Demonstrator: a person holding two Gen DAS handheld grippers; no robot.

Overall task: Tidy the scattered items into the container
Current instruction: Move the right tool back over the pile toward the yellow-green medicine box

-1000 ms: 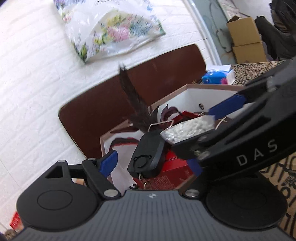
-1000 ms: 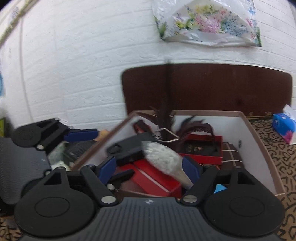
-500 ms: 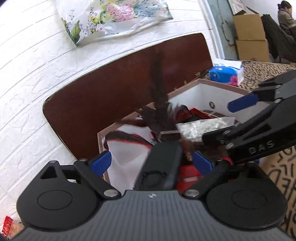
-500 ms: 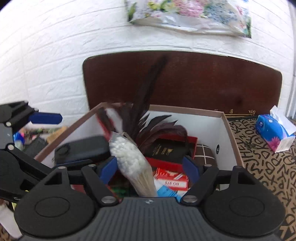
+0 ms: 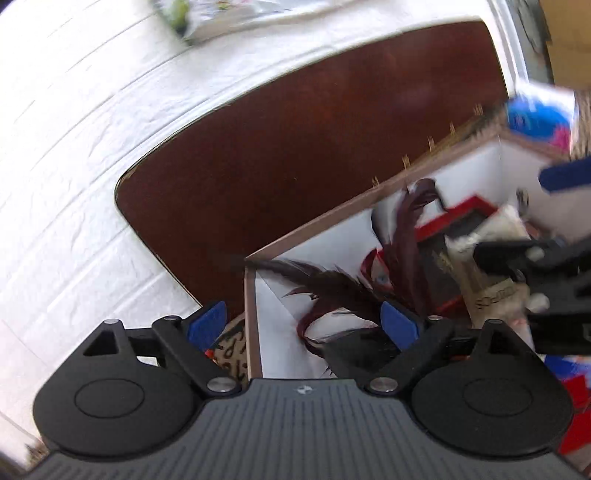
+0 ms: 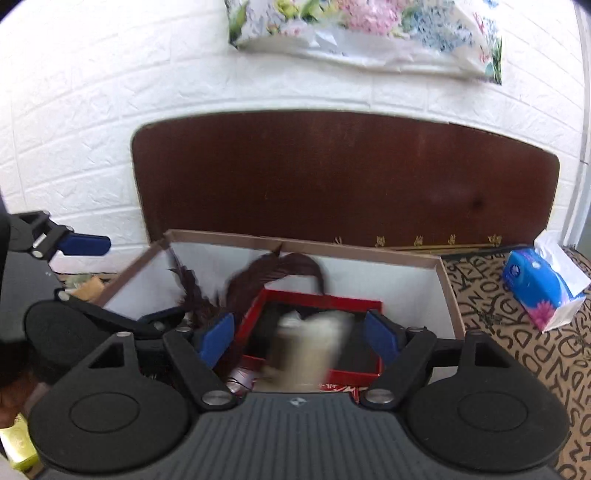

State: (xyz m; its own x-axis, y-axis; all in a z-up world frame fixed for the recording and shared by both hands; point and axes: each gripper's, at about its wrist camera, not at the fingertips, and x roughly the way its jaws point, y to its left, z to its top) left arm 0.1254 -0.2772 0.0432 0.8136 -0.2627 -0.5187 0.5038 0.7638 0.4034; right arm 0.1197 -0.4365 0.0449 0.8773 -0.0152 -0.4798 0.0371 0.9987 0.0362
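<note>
The cardboard box (image 6: 369, 251) with white inner walls holds dark feathers (image 6: 280, 269) and a red tray-like box (image 6: 321, 299). My right gripper (image 6: 299, 338) hangs over it, jaws apart. A blurred bag of cotton swabs (image 6: 306, 350) is between the pads, but neither pad presses on it. My left gripper (image 5: 303, 325) straddles the box's near left corner (image 5: 255, 266), and its jaws are closing. Between them are only the box wall and the feathers (image 5: 332, 284). A black case (image 5: 354, 356) lies low by the right finger, unpressed. In the left wrist view the swab bag (image 5: 491, 236) lies under the right gripper (image 5: 543, 218).
A dark brown board (image 6: 332, 177) leans on the white brick wall behind the box. A blue tissue pack (image 6: 535, 284) sits to the right on the letter-patterned cloth (image 6: 517, 350). A gold item (image 6: 16, 443) lies at the lower left. A floral bag (image 6: 369, 33) hangs on the wall.
The black case has left the left jaws and dropped low. The left gripper swung to the box's left corner. The feathers bent down into the box. The swab bag slid lower between the right jaws.
</note>
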